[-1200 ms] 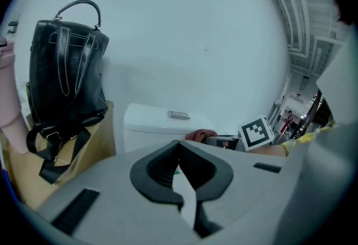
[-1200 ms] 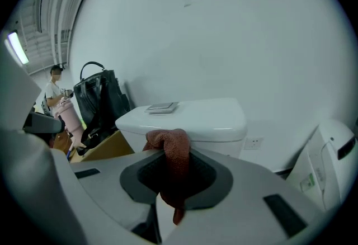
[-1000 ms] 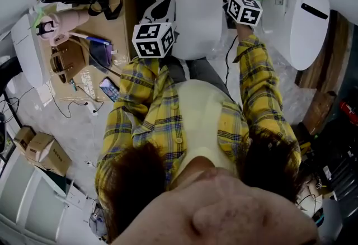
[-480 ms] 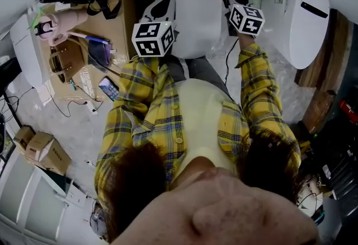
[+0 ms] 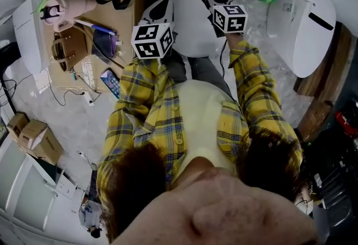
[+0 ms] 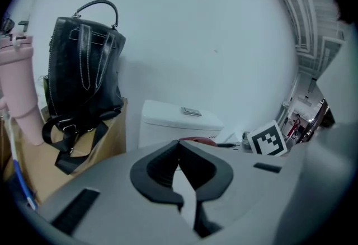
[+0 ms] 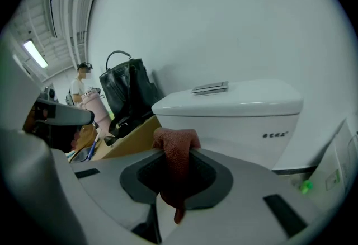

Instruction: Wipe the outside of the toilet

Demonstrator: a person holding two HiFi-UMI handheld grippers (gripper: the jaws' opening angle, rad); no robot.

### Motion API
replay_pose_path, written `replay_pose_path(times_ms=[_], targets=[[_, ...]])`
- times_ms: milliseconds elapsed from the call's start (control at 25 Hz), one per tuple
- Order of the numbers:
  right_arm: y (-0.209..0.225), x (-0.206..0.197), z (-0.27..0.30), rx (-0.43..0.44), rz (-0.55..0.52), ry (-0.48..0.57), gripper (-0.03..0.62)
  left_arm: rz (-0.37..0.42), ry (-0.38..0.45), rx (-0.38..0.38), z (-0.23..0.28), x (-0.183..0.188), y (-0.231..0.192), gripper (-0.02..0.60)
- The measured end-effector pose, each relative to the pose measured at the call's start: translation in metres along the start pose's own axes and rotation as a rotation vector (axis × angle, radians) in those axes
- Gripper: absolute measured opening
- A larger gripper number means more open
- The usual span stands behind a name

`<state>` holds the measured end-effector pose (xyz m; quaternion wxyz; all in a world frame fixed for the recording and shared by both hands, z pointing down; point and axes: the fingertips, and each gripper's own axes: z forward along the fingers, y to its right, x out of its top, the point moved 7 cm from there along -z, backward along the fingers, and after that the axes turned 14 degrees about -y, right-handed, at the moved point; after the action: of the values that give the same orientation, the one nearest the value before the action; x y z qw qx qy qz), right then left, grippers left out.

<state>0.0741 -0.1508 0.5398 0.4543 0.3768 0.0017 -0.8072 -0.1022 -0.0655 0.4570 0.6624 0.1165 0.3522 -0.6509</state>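
Right gripper (image 7: 178, 154) jaws pinch a dark red cloth (image 7: 174, 139), just before the toilet tank (image 7: 246, 121) (soft, light, floppy, so probably best gripped near the bunched fold). Left gripper (image 6: 180, 147) jaws together, empty.

A storeroom or test workspace: a white ceramic toilet (image 5: 193, 20) top centre, a second white toilet (image 5: 302, 20) on crinkled clear plastic wrapping (image 5: 254, 23) upper right, brown cardboard boxes (image 5: 38, 141) lower left.
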Motion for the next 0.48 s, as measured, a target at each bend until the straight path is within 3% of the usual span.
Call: replay_pose_path(times_ms=[480], targets=[[-0.051,0.023,0.091,0.09,-0.102,-0.128,0.08,-0.071,0.004,0.094,-0.022,-0.021,-0.042,0.009]])
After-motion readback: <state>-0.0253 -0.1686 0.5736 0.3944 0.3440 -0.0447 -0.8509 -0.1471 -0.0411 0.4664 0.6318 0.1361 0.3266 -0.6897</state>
